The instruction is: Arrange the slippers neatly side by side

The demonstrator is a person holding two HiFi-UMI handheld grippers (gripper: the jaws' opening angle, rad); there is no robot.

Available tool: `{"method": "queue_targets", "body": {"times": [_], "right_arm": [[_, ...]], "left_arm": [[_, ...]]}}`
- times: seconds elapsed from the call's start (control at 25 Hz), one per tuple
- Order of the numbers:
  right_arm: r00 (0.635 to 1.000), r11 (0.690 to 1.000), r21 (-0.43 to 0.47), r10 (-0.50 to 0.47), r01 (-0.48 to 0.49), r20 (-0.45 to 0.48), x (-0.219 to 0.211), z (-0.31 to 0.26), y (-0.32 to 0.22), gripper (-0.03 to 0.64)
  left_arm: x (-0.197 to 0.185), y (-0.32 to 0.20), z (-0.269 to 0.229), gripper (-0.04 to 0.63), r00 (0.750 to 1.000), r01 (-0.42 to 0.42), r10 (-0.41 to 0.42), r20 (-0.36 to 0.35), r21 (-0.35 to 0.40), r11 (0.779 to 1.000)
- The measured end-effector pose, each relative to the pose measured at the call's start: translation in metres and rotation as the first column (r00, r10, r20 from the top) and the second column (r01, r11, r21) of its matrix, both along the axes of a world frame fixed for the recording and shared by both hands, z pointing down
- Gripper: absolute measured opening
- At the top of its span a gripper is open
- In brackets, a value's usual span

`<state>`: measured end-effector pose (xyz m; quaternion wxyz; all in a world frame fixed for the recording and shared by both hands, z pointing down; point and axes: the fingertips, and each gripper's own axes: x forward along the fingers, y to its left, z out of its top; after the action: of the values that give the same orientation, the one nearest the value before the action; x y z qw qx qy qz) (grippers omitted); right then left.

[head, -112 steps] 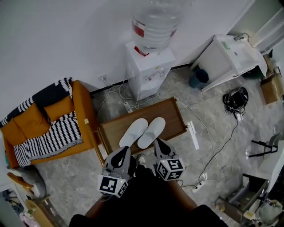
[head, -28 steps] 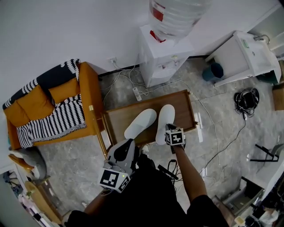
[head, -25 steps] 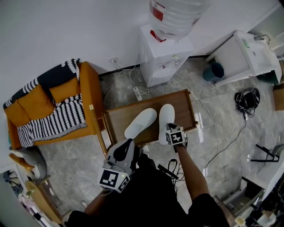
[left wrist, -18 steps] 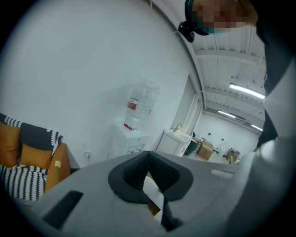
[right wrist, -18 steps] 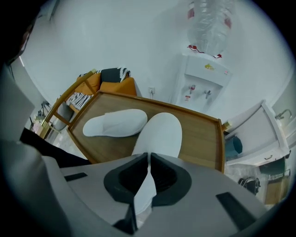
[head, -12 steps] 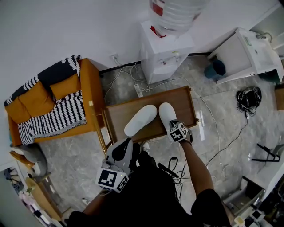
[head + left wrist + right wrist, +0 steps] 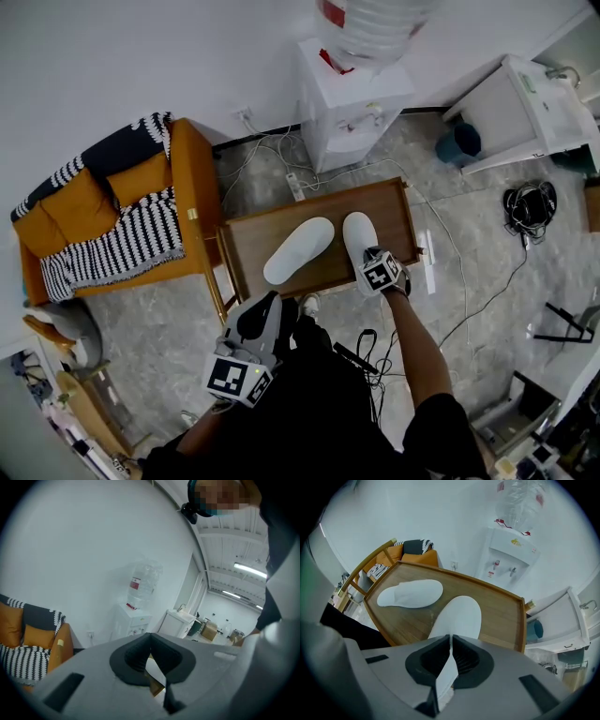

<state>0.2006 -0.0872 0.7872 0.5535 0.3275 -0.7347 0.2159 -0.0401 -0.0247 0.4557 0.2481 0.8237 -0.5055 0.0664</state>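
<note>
Two white slippers lie on a low wooden table [image 7: 394, 202]. The left slipper [image 7: 298, 249] rests at a slant, its toe towards the far right. The right slipper [image 7: 359, 234] points almost straight away from me, a gap apart from the other. My right gripper [image 7: 377, 266] points steeply down at that slipper's heel and is shut on its thin edge. In the right gripper view the right slipper [image 7: 459, 616] runs out from between the jaws of the right gripper [image 7: 450, 643], and the left slipper [image 7: 410, 593] lies beyond. My left gripper [image 7: 272, 306] hangs near my body, shut and empty.
An orange armchair with a striped blanket [image 7: 103, 225] stands left of the table. A water dispenser [image 7: 352, 103] is behind it, a white cabinet [image 7: 516, 103] at far right. Cables and a power strip [image 7: 431, 267] lie on the floor right of the table.
My right gripper has sunk and shifted right with the right slipper's heel. The slipper now lies straighter and farther from the left one. The left gripper has stayed put.
</note>
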Motion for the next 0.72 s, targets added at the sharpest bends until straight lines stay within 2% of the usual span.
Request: {"method": "queue_targets", "body": {"times": [0.52, 0.72], "right_arm": [[0.998, 0.998, 0.014, 0.062, -0.063, 0.025, 0.001, 0.001, -0.002, 0.028], [0.990, 0.990, 0.039, 0.135, -0.137, 0.052, 0.001, -0.013, -0.003, 0.084]], "left_arm": [[-0.001, 0.003, 0.002, 0.012, 1.000, -0.002, 0.002, -0.006, -0.002, 1.000], [-0.002, 0.004, 0.000, 0.012, 1.000, -0.006, 0.006, -0.013, 0.009, 1.000]]}}
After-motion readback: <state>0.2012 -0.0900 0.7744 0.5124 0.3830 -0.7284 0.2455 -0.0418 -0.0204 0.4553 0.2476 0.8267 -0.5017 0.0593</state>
